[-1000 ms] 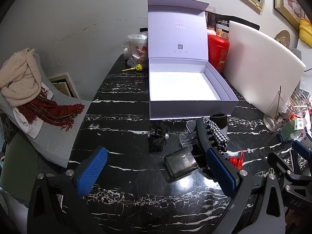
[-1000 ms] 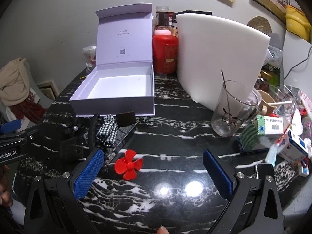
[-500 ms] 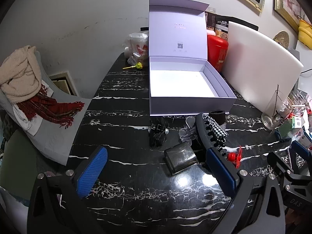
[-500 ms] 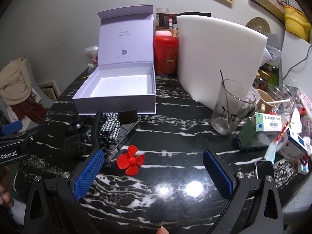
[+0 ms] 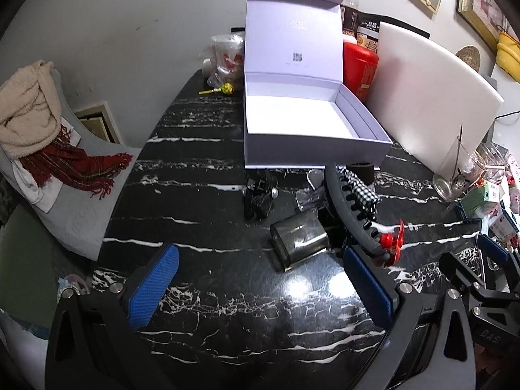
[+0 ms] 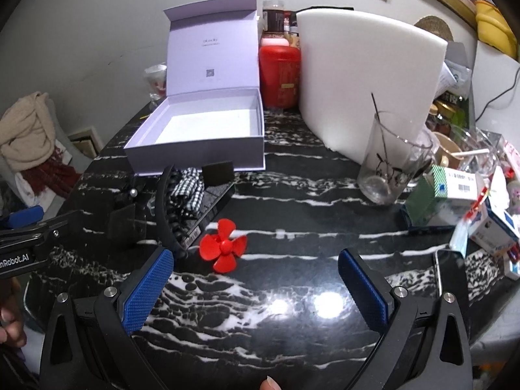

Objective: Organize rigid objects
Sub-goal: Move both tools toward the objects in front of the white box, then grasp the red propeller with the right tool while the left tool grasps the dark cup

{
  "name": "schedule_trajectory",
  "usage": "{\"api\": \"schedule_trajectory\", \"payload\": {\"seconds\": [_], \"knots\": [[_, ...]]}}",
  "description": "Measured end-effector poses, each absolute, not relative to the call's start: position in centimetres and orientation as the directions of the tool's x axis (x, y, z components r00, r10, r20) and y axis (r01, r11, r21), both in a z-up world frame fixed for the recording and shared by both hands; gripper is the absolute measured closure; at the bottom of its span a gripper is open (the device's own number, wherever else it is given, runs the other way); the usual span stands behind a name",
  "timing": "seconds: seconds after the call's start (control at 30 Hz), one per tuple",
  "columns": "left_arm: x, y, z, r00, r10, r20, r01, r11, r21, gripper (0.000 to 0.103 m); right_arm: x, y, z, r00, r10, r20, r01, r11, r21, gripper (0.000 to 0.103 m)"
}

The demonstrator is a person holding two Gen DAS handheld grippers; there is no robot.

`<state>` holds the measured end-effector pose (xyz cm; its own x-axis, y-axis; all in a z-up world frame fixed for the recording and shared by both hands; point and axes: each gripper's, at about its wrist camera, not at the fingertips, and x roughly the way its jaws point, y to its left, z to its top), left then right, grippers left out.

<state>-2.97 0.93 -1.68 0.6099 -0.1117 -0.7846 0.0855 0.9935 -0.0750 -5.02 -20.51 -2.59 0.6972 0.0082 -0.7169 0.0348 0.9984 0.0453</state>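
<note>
Hovering grippers: both are held over the black marble table [image 6: 292,318] with nothing between their blue pads.
Left gripper [image 5: 260,286]: its fingers are spread wide apart; a smoky transparent case [image 5: 299,240] is seen lying on its side just ahead, between the finger lines.
Right gripper [image 6: 256,286]: its fingers are likewise spread wide; a red propeller [image 6: 224,246] is seen flat on the table just ahead of the left pad.
Beside the propeller: a black toothed hair clip [image 6: 165,208] is laid curving from near the left pad toward the box, with a black-and-white checked cloth piece [image 6: 188,191] resting against it.
Under the cloth piece: a flat black slab [image 6: 214,204] with a barcode label is partly covered; what it is cannot be told.
Small dark items: a black binder clip [image 5: 258,195] and a clear plastic piece [image 5: 310,195] are placed between the case and the box; a short black cuff [image 6: 217,174] is stood close against the box front.
Box [image 5: 312,154]: a pale lilac box is set at the middle of the table, its lid [image 5: 292,45] raised upright at the back and its white inside bare.
Behind the box: a red canister [image 6: 279,71] and a white foam board [image 6: 370,74] are stood side by side.
Right side: a drinking glass [image 6: 390,169] is stood near the board, with small cartons [image 6: 455,191] beyond it.
Far left corner: a yellow lollipop [image 5: 221,89] is laid near a crumpled plastic bag [image 5: 226,58].
Off the table: a cream and a red plaid scarf [image 5: 65,159] are draped over a grey chair.
</note>
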Motion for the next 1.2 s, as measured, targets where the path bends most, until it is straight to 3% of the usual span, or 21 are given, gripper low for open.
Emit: {"api": "schedule_trajectory", "payload": {"seconds": [0.27,0.77,1.0,1.2], "knots": [[-2.5,1.5,-3.6,0.562,-0.158,-0.812,0.099,0.987,-0.123,0.000,-4.7,-20.5,-4.3,0.673,0.072,-0.736,0.007,0.995,0.103,0.000],[0.7,0.5,-6.0,0.490,-0.210,-0.846,0.138,0.977,-0.163,0.000,-1.6,-20.5,-7.4,0.623,0.077,-0.778,-0.023,0.996,0.081,0.000],[2.4,-0.8,-6.2,0.481,-0.227,-0.847,0.172,0.971,-0.163,0.000,-0.1,-20.6,-8.1,0.607,0.104,-0.788,-0.055,0.994,0.090,0.008],[3.4,-1.7,-6.7,0.462,-0.230,-0.856,0.192,0.969,-0.156,0.004,0.9,-20.0,-8.7,0.584,0.126,-0.802,-0.100,0.992,0.084,0.023]]}}
